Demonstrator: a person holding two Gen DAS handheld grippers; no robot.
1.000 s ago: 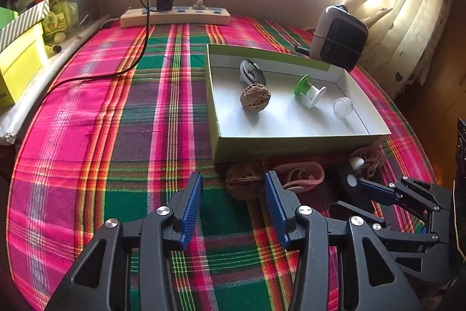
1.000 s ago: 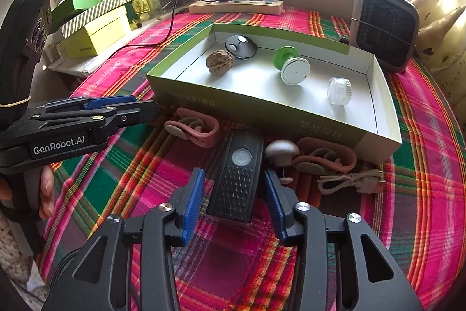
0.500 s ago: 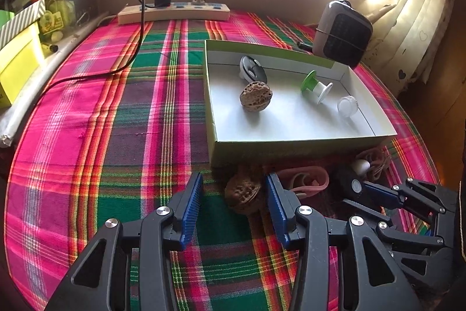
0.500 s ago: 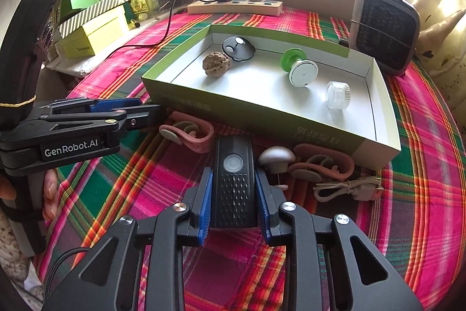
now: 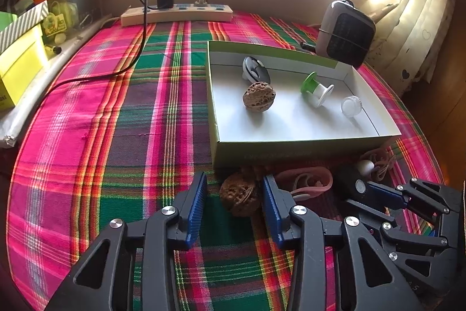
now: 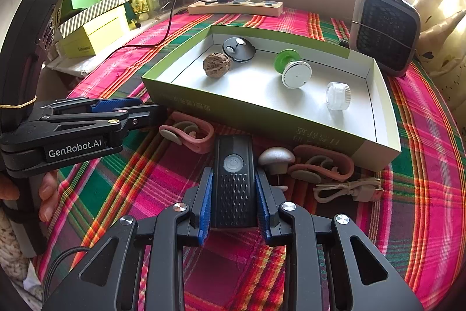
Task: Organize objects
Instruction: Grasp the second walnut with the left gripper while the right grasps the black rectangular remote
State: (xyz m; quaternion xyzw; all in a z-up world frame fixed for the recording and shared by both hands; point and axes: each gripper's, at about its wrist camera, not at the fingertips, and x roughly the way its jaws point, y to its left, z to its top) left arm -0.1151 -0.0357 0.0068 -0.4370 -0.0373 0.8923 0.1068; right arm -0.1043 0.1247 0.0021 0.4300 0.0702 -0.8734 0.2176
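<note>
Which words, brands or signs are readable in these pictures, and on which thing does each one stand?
"GenRobot.AI": side of the left gripper.
Power symbol: button on the black device.
Print on the green box's front wall: upside down, too blurred to read.
Print on the yellow box: too small.

A plaid-covered desk (image 5: 87, 136) carries an open box (image 5: 291, 149) and a power strip (image 5: 177, 15). A walnut (image 5: 240, 196), a black light (image 6: 233, 179) and pink straps (image 6: 189, 133) lie before the box.
</note>
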